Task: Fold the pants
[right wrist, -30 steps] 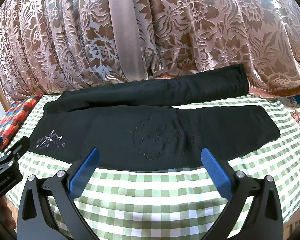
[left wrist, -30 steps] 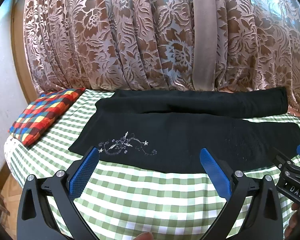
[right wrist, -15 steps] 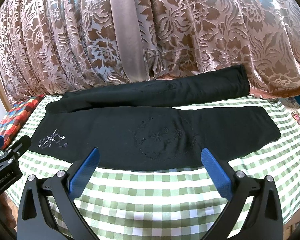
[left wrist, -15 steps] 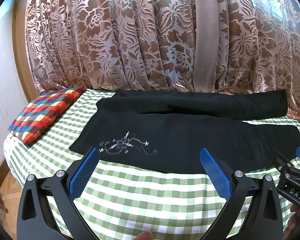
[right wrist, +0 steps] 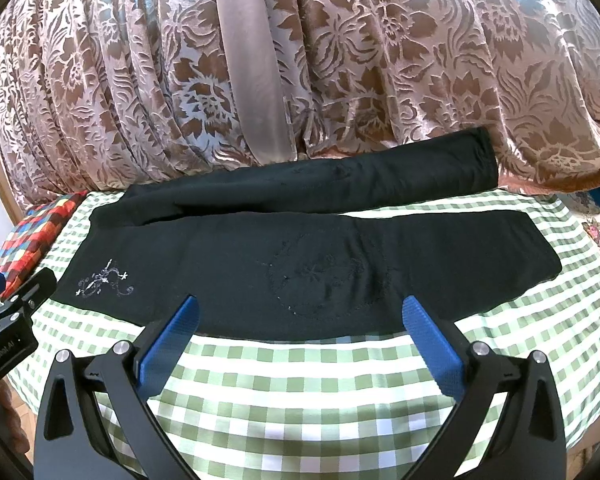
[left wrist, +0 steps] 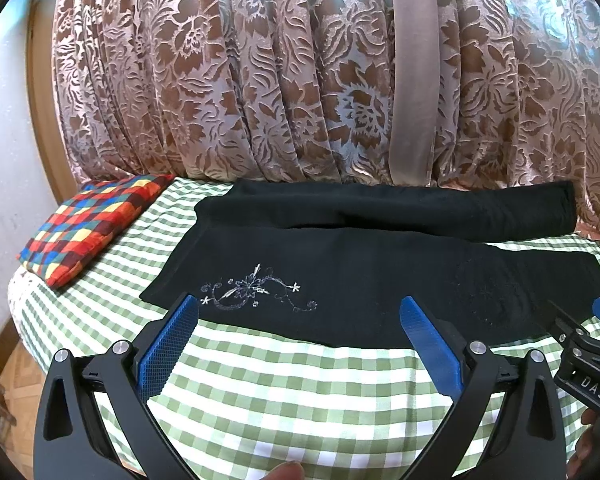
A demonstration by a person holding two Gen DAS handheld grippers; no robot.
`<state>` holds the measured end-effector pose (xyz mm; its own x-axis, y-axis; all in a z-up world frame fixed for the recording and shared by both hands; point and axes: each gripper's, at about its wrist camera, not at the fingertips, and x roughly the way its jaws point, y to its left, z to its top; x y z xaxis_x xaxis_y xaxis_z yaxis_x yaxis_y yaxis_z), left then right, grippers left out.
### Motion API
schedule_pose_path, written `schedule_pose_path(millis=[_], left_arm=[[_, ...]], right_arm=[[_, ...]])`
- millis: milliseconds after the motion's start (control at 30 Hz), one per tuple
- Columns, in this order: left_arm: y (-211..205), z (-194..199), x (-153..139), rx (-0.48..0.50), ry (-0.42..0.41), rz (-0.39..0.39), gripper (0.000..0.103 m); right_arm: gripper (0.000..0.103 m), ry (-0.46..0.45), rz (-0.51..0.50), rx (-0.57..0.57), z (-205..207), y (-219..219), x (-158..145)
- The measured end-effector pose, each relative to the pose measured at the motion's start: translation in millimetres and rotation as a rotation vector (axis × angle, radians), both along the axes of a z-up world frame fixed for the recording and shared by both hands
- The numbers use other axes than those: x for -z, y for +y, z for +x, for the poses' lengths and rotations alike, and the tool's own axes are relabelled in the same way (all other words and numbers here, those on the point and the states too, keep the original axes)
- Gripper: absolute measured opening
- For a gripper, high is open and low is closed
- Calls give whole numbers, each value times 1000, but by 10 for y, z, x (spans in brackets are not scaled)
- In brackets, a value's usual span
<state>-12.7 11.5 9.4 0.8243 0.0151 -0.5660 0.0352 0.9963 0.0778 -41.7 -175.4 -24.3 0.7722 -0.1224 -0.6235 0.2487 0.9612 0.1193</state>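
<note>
Black pants (left wrist: 360, 272) lie flat across a green-checked table, both legs stretched left to right, the far leg (left wrist: 400, 212) against the curtain. White embroidery (left wrist: 256, 294) marks the near leg's left end. They also show in the right wrist view (right wrist: 300, 264). My left gripper (left wrist: 298, 310) is open and empty, hovering just before the pants' near edge by the embroidery. My right gripper (right wrist: 300, 310) is open and empty, before the near edge at the pants' middle. Each gripper shows at the other view's edge.
A multicoloured checked cushion (left wrist: 92, 228) lies on the table's left end. A brown floral curtain (left wrist: 300, 72) hangs right behind the table. The green-checked tablecloth (left wrist: 300, 392) extends between me and the pants. The table's left edge drops to a wooden floor (left wrist: 8, 376).
Both grippers have shifted very slightly; the view barely changes. The pants have not moved and both grippers stay open.
</note>
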Motion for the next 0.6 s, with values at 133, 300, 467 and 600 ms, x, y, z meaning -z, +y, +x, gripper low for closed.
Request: schedule_pose_path(millis=[133, 300, 467, 600], left_arm=[[44, 74, 91, 53, 59, -58, 100], [313, 319, 417, 158, 260, -374, 100], [634, 595, 800, 151, 415, -507, 100], [1073, 832, 1018, 26, 458, -531, 100]], right_arm=[[101, 16, 67, -58, 30, -80, 42], [101, 102, 373, -165, 62, -486, 302], [101, 124, 586, -19, -101, -1247, 534], [101, 121, 728, 136, -177, -1846, 757]])
